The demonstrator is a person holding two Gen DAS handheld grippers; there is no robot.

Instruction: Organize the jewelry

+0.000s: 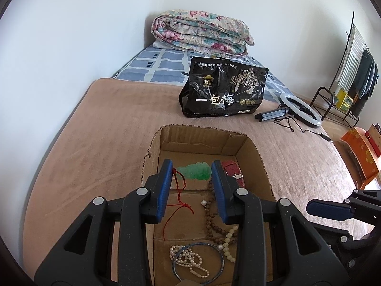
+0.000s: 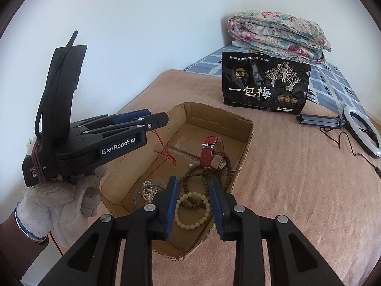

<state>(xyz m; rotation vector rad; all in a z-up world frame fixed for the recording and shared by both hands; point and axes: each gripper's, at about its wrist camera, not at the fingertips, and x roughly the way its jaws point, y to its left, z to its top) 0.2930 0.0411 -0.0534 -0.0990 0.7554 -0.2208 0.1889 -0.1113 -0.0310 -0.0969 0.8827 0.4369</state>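
An open cardboard box (image 1: 254, 157) (image 2: 245, 128) lies on the bed and holds jewelry. Inside are a green jade pendant (image 1: 198, 172) on a red cord (image 1: 181, 197) (image 2: 166, 155), a red-strap watch (image 1: 232, 170) (image 2: 209, 153), brown wooden beads (image 1: 212, 217) (image 2: 204, 174), a cream bead bracelet (image 2: 193, 211) (image 1: 229, 238), a pearl strand (image 1: 190, 259) (image 2: 148, 191) and a thin blue bangle (image 1: 198, 262). My left gripper (image 1: 191, 190) (image 2: 145, 120) is open over the box, empty. My right gripper (image 2: 193, 205) is open over the box's near end, empty; one finger shows in the left wrist view (image 1: 331, 211).
The box sits on a tan blanket (image 1: 107, 131) (image 2: 297, 178). Behind it stand a black snack bag (image 1: 222, 88) (image 2: 264, 82), a folded floral quilt (image 1: 202, 32) (image 2: 278, 33) and a ring light on a tripod (image 1: 297, 112) (image 2: 362, 128). A clothes rack (image 1: 352, 71) stands right.
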